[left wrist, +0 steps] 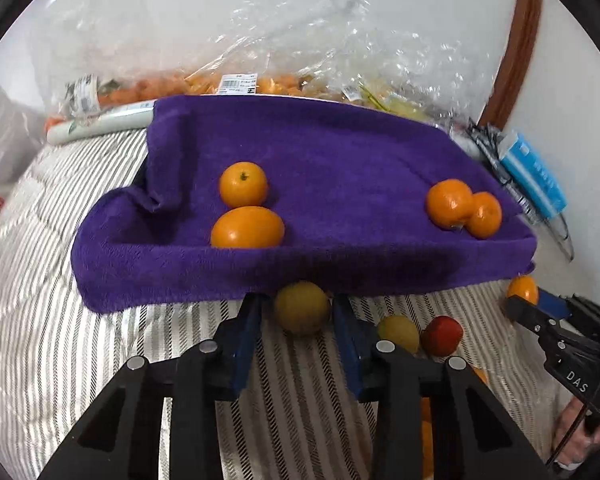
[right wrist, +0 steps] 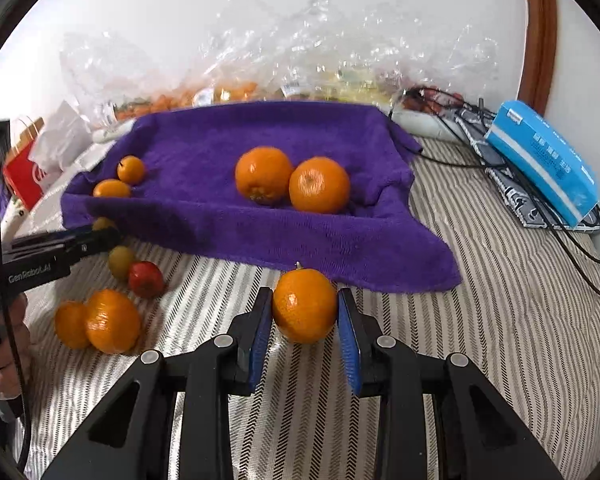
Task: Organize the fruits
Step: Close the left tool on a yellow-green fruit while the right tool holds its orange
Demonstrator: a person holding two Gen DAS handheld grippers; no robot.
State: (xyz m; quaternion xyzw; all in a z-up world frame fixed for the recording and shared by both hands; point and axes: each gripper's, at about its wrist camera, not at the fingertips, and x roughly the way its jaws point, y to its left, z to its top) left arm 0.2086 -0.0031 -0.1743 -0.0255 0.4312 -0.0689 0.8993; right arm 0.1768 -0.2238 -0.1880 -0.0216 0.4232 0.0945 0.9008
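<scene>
A striped bedcover [right wrist: 480, 280] fills both views, with crinkled clear plastic bags [left wrist: 300, 40] along the wall at twelve o'clock. A purple towel [left wrist: 320, 168] lies spread over the cover in the middle. On it, in the left wrist view, two oranges [left wrist: 244, 204] touch each other near the centre and two more [left wrist: 462, 208] touch at three o'clock.

The left gripper [left wrist: 302, 306] is clamped on a yellow fruit [left wrist: 302, 308] just at the towel's near edge. The right gripper [right wrist: 305, 308] is clamped on an orange [right wrist: 304, 304] just short of the towel's near hem.

At eight o'clock in the right wrist view, two loose oranges [right wrist: 100, 320] touch on the cover, with a red fruit [right wrist: 146, 279] and a yellow-green fruit [right wrist: 120, 260] beside them. A blue packet [right wrist: 540, 160] lies at two o'clock.
</scene>
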